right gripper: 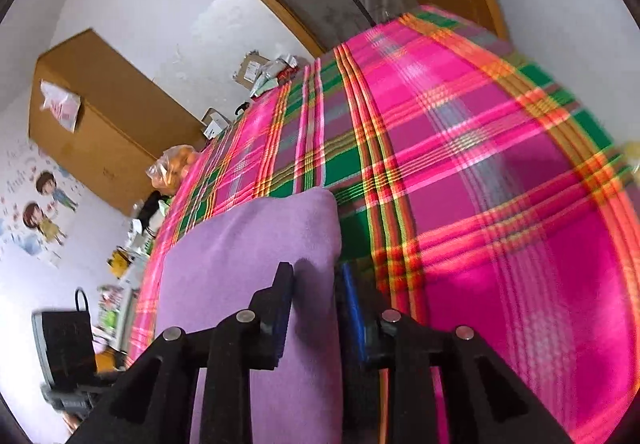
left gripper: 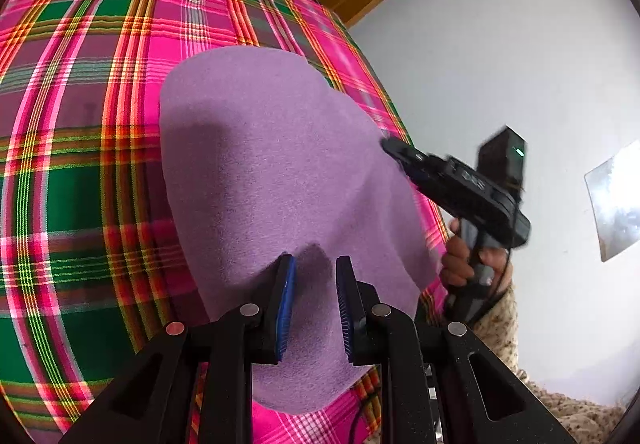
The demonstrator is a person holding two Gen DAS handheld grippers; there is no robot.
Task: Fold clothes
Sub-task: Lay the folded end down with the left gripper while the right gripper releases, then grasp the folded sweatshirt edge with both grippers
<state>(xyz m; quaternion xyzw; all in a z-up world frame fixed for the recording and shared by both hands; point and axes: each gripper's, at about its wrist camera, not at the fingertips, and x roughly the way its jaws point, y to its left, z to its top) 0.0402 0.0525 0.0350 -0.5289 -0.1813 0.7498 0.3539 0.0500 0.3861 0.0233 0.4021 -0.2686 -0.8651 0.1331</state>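
Black fingers with blue pads belonging to the left gripper sat closest to the left wrist camera, parted, with a gap between the pads and a raised fold of the purple fleece cloth lying in that gap. Whether the pads actually pressed the fold could not be told; they looked released rather than clenched. That cloth lay spread on a plaid blanket of pink, green and orange, and its near end ran under the gripper's body.

At the cloth's right edge the right gripper reached in from the side, its tip touching the fabric; the person's right hand wrapped its handle, with a knitted beige sleeve behind it. From this angle its fingers' spread was not readable.

From the right wrist camera, the right gripper showed its two fingers apart, one finger over the purple fleece cloth and the other just past the cloth's edge, above the plaid blanket; they gripped nothing visible. Beyond the blanket's left side stood a cardboard box, a bag of oranges and a cartoon wall sticker.
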